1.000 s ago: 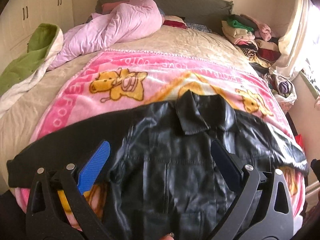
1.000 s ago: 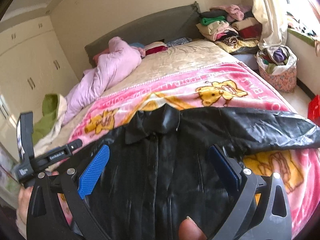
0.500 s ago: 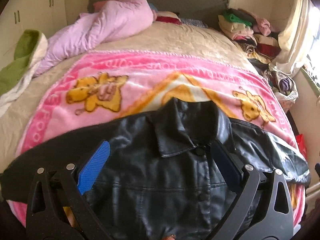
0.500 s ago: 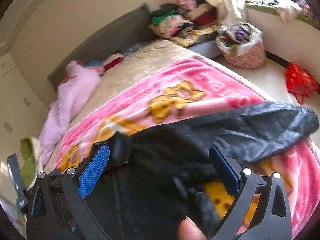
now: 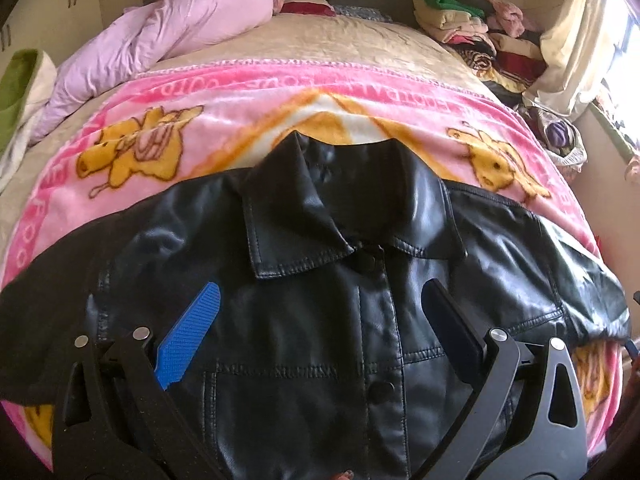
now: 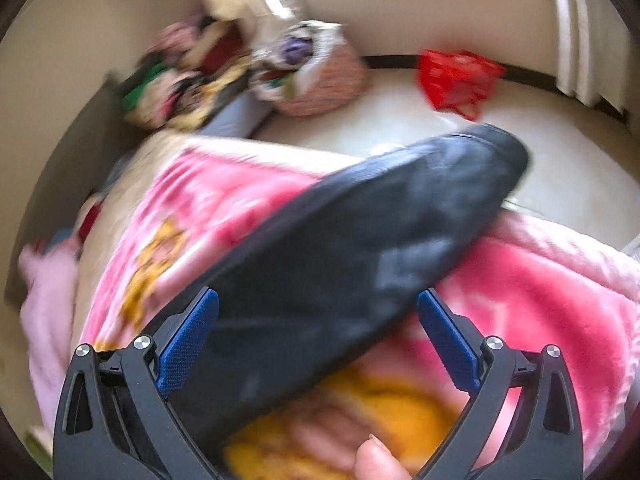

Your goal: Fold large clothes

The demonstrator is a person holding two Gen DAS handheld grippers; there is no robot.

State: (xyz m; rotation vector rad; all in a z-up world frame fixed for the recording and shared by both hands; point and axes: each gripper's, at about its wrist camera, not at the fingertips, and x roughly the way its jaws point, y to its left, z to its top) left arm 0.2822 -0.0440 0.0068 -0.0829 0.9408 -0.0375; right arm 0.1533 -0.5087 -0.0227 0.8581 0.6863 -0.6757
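A black leather jacket [image 5: 320, 300] lies face up and buttoned on the pink cartoon blanket [image 5: 224, 120], collar toward the far side, both sleeves spread out sideways. My left gripper [image 5: 320, 312] hovers open over the jacket's chest, just below the collar, with nothing between its blue pads [image 5: 192, 340]. In the blurred right wrist view, the jacket's right sleeve [image 6: 380, 224] stretches toward the bed's edge. My right gripper [image 6: 316, 320] stands open above the sleeve near its shoulder end. A fingertip [image 6: 380, 460] shows at the bottom edge.
A pale pink duvet [image 5: 168, 32] is bunched at the bed's far left. Folded clothes [image 5: 472, 28] pile at the far right by a curtain. On the floor beside the bed stand a full laundry basket [image 6: 316, 76] and a red bag [image 6: 456, 80].
The left gripper has moved forward up the jacket toward the collar. The right gripper has swung to the right, away from the jacket's body, and now looks along the right sleeve.
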